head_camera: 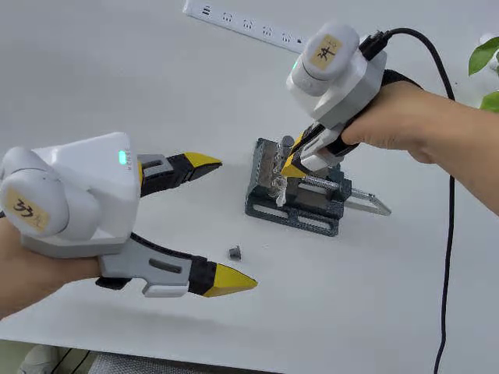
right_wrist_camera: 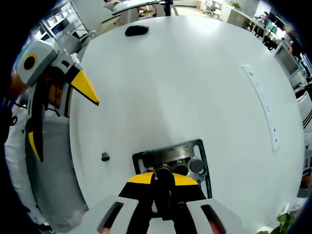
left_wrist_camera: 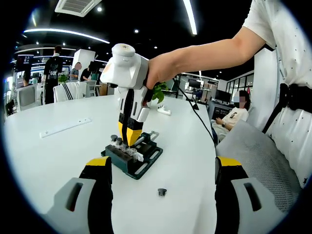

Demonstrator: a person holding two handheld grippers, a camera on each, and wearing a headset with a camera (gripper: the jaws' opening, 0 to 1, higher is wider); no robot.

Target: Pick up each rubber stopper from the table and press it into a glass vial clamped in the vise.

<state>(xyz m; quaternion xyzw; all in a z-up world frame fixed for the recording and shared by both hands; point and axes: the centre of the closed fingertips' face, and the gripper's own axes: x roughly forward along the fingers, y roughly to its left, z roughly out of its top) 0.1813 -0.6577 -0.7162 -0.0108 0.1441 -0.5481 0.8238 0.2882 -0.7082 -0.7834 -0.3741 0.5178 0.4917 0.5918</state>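
The right gripper (head_camera: 292, 166) clenches a rubber stopper (right_wrist_camera: 163, 172) over the vise (head_camera: 296, 204), mid-worktop. The left gripper (head_camera: 235, 222) hangs released near a loose stopper (head_camera: 235, 252).

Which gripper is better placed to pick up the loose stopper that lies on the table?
Left. The left gripper is open, with the loose stopper on the table just ahead of its jaws. The right gripper is shut over the vise, farther from it.
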